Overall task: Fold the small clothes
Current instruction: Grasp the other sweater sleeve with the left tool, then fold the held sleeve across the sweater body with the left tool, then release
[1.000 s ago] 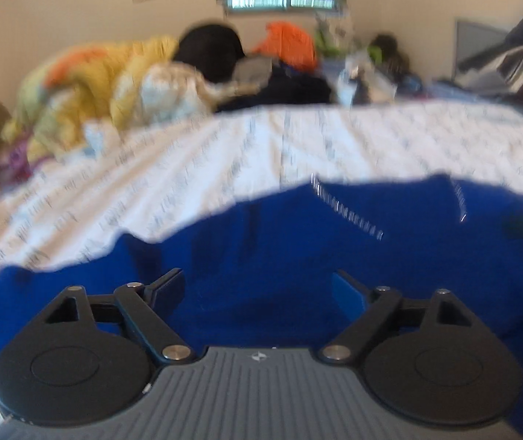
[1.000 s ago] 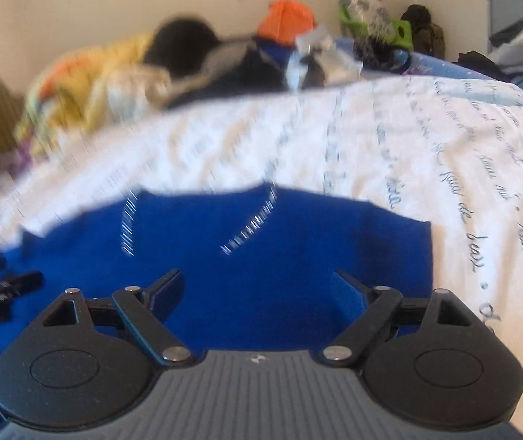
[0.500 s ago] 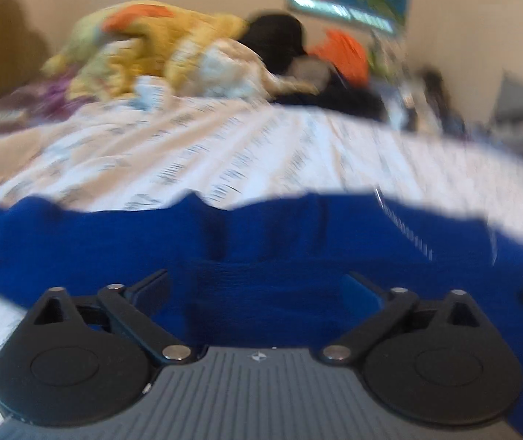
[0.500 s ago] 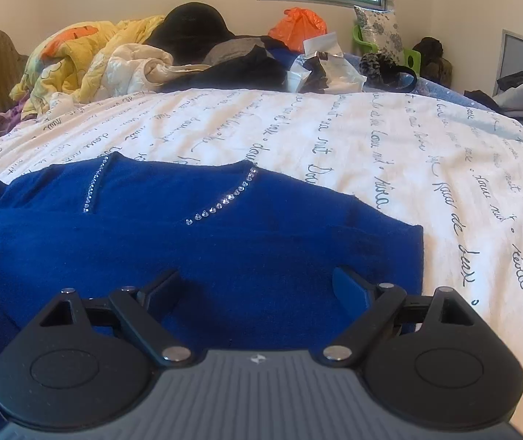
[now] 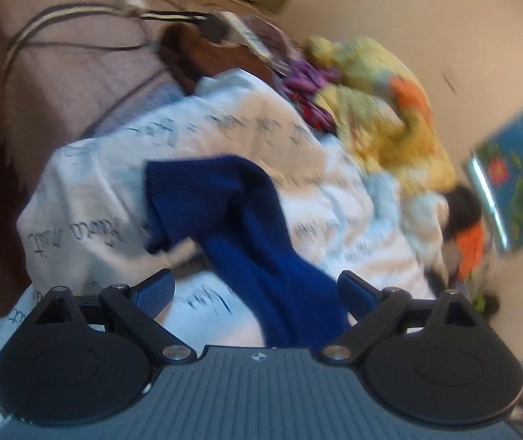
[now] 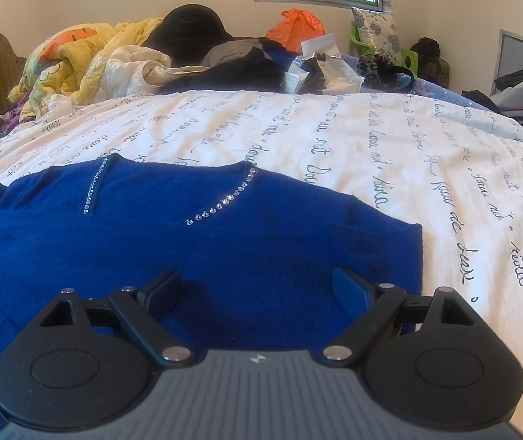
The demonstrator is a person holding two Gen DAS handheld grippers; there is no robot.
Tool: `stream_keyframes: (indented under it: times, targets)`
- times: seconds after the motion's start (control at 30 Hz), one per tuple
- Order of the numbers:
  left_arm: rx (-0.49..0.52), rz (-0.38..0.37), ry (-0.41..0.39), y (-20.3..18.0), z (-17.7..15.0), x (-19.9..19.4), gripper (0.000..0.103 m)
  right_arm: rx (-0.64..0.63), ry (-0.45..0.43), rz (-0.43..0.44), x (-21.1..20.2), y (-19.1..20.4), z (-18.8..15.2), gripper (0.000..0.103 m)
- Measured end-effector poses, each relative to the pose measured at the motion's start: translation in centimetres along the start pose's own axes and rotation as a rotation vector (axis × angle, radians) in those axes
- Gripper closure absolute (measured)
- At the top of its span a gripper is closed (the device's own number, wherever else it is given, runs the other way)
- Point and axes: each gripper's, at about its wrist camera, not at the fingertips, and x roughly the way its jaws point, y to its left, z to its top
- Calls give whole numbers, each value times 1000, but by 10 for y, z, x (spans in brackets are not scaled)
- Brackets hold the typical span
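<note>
The right gripper [image 6: 257,289] hovers with jaws wide and empty over the blue sweater [image 6: 224,249], which lies flat on the bed's white script-printed sheet [image 6: 371,154], rhinestone neckline [image 6: 221,203] on its far side. The left gripper [image 5: 257,289], jaws spread and closing slightly, gripping nothing, points at the sweater's sleeve [image 5: 246,220], which trails crumpled across the sheet, away from the sweater.

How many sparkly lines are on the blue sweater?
2. Both run along the neckline of the blue sweater: the left sparkly line and the right sparkly line. More may be hidden underneath.
</note>
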Motion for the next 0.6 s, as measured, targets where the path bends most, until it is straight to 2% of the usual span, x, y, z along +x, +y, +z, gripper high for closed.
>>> stream_keyframes:
  times: [0.1,0.17,0.27,0.33,0.4,0.43,0.53,0.6]
  targets:
    - [-183,20,-23,30,12,5,8,1,0,1,0,0,0,13]
    - [-182,84,-58,34,19,6,9,1,0,1,0,0,0,13]
    - [-158,89,-86,35,28,4,9,1,0,1,0,0,0,13]
    - [-120,105,-95,29,31,6,19,2,-1,2,0,-1,0,13]
    - [-83,111,-81,22,33,10,48,7,-2,4,-1,0,0,13]
    - [-63,121,-74,19,34,13,55,7,-2,4,-1,0,0,13]
    - [8,173,-75,11,35,17,91,8,-2,4,-1,0,1,13]
    - [42,197,-83,4,33,12,98,11,-3,6,-1,-1,1,13]
